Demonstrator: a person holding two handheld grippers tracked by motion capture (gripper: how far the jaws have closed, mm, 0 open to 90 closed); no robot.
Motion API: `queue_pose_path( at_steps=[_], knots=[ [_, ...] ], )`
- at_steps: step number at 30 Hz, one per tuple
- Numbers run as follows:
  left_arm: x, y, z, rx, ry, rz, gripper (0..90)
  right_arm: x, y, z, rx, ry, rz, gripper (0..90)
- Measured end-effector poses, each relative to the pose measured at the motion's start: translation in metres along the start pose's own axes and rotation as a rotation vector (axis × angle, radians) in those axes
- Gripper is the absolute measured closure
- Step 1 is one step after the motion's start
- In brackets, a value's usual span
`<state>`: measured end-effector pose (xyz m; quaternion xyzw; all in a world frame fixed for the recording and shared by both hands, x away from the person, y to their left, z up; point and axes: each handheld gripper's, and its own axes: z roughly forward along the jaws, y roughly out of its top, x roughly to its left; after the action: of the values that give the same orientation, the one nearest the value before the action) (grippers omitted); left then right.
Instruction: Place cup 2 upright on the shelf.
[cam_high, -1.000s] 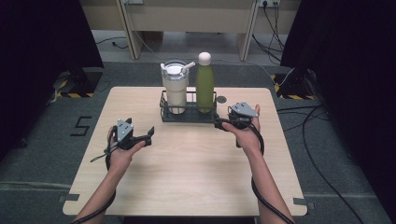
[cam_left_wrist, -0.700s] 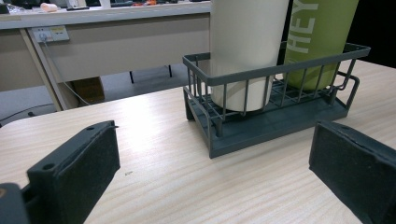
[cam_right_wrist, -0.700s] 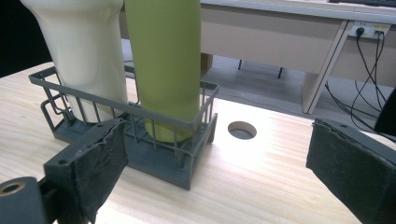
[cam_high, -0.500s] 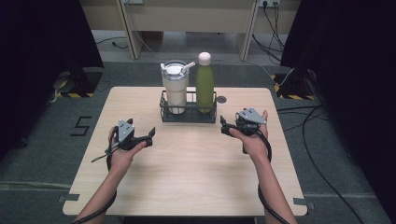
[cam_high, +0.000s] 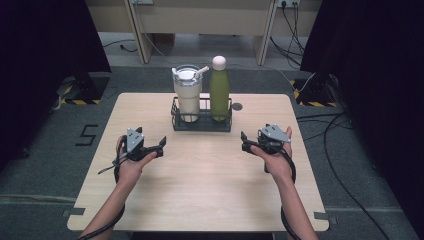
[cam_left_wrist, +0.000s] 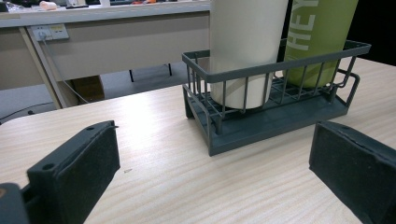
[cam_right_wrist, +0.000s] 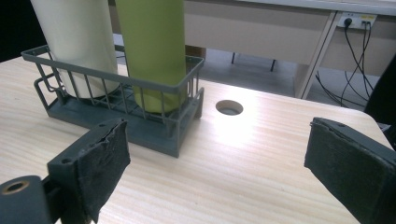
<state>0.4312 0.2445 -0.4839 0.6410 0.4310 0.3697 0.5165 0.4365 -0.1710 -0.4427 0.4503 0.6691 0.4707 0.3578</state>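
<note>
A dark grey wire basket (cam_high: 201, 123) stands at the table's far middle. Inside it, upright, are a cream tumbler (cam_high: 188, 95) with lid and straw on the left and a green bottle (cam_high: 219, 90) with a pale cap on the right. My left gripper (cam_high: 161, 145) hovers open near the table's left side, short of the basket (cam_left_wrist: 266, 112), nothing between its jaws. My right gripper (cam_high: 244, 140) is open too, to the right of the basket (cam_right_wrist: 121, 112), and also holds nothing. The tumbler (cam_left_wrist: 245, 46) and bottle (cam_right_wrist: 152, 51) loom close in both gripper views.
A round cable hole (cam_high: 237, 106) sits in the tabletop just right of the basket. The light wood table (cam_high: 210, 190) has bare surface in front of the basket. Beyond the far edge is a desk with cables (cam_high: 295, 25) on the floor.
My right gripper has drawn back from the basket's right end, moving right and toward the near side. The left gripper has stayed nearly still.
</note>
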Motion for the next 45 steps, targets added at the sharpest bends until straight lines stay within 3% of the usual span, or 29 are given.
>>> queue_pose_path(
  at_steps=[33, 45],
  knots=[
    [0.001, -0.001, -0.001, 0.003, 0.003, 0.003, 0.8, -0.011, -0.04, -0.035, -0.015, -0.037, 0.016, 6.7],
    [0.0, -0.002, 0.0, 0.008, 0.001, 0.007, 0.8, -0.012, -0.053, -0.039, 0.001, -0.042, 0.026, 6.7]
  ],
)
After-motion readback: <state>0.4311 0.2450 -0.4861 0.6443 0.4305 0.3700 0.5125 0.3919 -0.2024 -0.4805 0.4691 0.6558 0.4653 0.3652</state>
